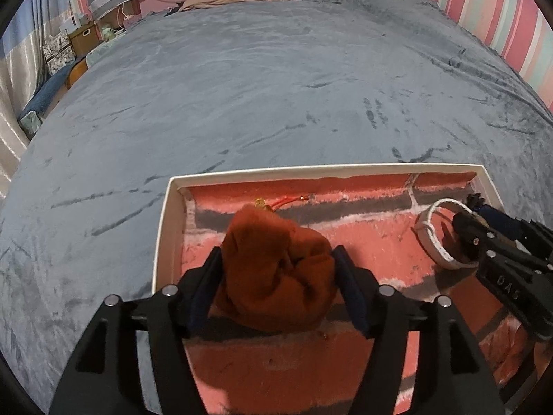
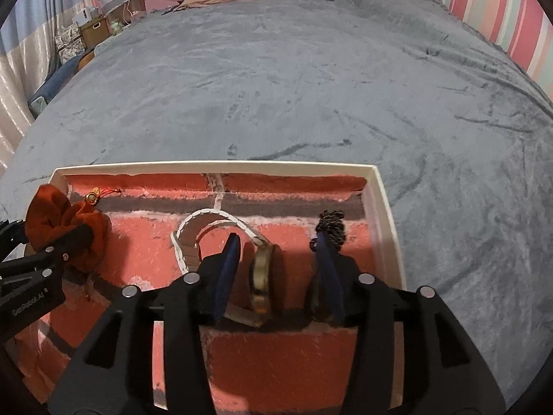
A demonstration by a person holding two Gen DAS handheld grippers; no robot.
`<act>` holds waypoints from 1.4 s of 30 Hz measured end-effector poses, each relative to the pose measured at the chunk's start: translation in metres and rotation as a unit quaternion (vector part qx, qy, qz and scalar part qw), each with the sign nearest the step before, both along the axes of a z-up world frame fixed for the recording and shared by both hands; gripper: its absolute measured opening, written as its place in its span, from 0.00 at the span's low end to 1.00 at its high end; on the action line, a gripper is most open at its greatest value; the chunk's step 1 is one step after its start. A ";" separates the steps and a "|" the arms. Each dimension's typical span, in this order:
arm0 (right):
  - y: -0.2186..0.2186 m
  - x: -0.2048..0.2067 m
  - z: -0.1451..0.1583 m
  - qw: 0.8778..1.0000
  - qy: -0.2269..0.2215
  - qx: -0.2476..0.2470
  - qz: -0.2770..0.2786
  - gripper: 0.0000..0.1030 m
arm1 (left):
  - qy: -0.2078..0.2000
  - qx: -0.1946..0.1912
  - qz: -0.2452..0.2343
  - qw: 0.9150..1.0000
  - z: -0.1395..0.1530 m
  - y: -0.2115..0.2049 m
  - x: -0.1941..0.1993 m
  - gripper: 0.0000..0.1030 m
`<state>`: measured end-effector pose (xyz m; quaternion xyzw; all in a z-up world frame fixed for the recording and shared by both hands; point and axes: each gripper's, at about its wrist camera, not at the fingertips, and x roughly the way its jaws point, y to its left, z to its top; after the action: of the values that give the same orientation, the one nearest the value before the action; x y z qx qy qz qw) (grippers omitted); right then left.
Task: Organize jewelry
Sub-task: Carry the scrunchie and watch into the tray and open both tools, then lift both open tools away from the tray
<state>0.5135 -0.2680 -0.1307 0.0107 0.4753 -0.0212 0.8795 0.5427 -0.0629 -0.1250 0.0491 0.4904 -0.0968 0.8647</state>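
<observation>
A white tray (image 1: pixel 165 228) lined with red brick-pattern cloth lies on a grey blanket. My left gripper (image 1: pixel 278 259) is shut on a rust-orange drawstring pouch (image 1: pixel 276 269) and holds it over the tray's left part; the pouch also shows at the left of the right wrist view (image 2: pixel 69 228). A white-strapped watch (image 2: pixel 207 228) lies in the tray (image 2: pixel 383 207), its round face (image 2: pixel 261 276) standing between the fingers of my right gripper (image 2: pixel 281 245), which is open and not touching it. A black braided cord (image 2: pixel 331 224) lies by the right fingertip. The watch also shows in the left wrist view (image 1: pixel 437 238).
The grey blanket (image 1: pixel 276 86) covers the bed all around the tray. Striped pink wall and pillows are at the back and right. A brown box (image 1: pixel 84 36) and clutter stand beside the bed at the far left.
</observation>
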 end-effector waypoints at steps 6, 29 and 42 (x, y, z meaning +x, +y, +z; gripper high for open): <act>-0.016 -0.031 0.034 0.999 -0.040 0.002 -0.009 0.72 | -0.037 -0.016 0.001 0.999 0.033 0.006 -0.031 0.71; -0.047 -0.273 0.088 0.980 -0.198 -0.027 0.002 0.96 | -0.205 -0.068 0.030 0.976 0.105 0.071 -0.270 0.96; -0.067 -0.384 0.079 0.979 -0.202 -0.003 -0.021 0.96 | -0.236 -0.081 0.052 0.967 0.092 0.082 -0.386 0.96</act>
<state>0.1295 -0.3355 -0.0518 0.0219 0.2871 -0.0388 0.9569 0.1564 0.0195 -0.0333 -0.0253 0.2649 -0.0768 0.9609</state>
